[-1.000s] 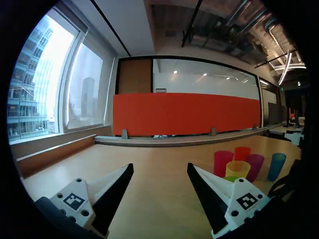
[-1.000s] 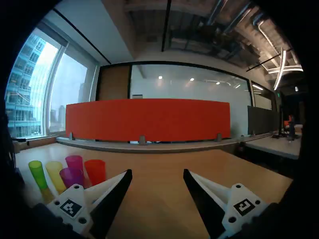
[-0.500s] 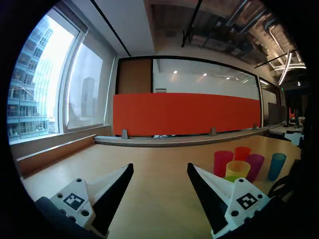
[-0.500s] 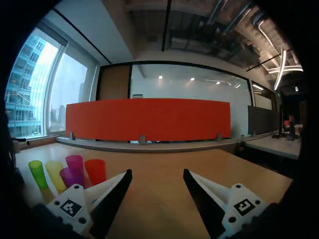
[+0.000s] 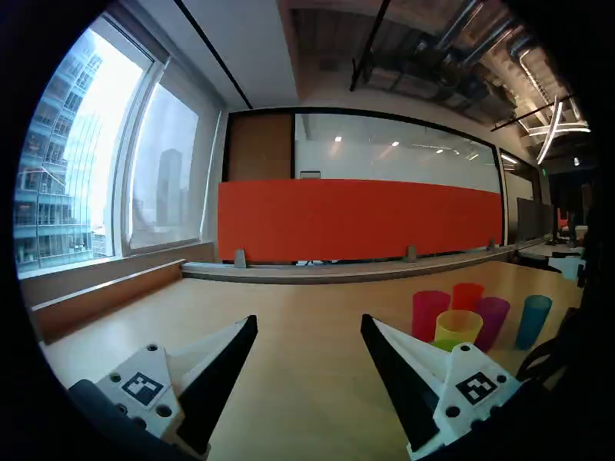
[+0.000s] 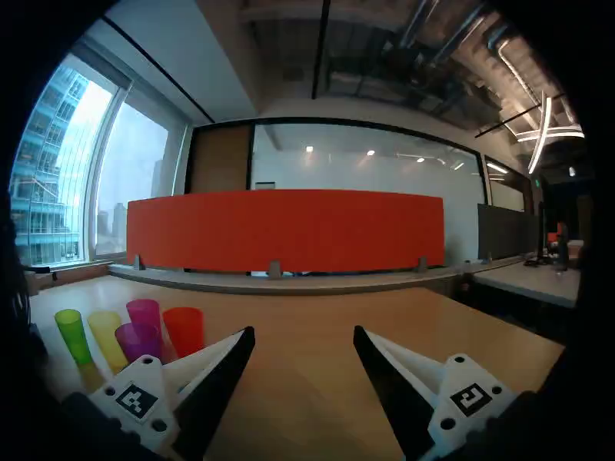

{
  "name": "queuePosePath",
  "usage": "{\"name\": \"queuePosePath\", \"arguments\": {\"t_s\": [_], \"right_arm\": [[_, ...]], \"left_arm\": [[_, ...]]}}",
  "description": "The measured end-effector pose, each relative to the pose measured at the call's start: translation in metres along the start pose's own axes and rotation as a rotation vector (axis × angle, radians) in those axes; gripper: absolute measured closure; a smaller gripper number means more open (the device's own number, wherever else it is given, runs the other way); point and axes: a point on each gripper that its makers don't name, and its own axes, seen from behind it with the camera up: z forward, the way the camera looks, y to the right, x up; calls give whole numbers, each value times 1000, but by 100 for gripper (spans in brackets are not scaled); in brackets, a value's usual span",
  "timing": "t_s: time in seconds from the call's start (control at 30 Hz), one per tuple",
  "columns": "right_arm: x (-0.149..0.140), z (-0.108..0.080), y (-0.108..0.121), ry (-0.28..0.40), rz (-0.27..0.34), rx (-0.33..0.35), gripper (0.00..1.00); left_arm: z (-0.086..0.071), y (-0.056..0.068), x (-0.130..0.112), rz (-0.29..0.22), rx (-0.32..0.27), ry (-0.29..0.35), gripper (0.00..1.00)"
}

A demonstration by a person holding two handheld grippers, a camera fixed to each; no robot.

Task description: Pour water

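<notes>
Over the table (image 5: 307, 407), left gripper (image 5: 309, 323) and right gripper (image 6: 304, 332) stay unmoved, fingers (image 5: 223, 361) spread, near cups (image 5: 429, 311).

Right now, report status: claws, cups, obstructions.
Left claw open, empty. Right claw open, empty. Cups clustered upright on table, untouched. Nothing seen in the way.
</notes>
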Motion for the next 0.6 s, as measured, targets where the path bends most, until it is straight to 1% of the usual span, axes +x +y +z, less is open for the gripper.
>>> {"name": "queuePosePath", "arguments": {"t_s": [0.6], "right_arm": [[0, 0, -2, 0, 1, 0, 1]], "left_arm": [[0, 0, 0, 0, 0, 0, 0]]}}
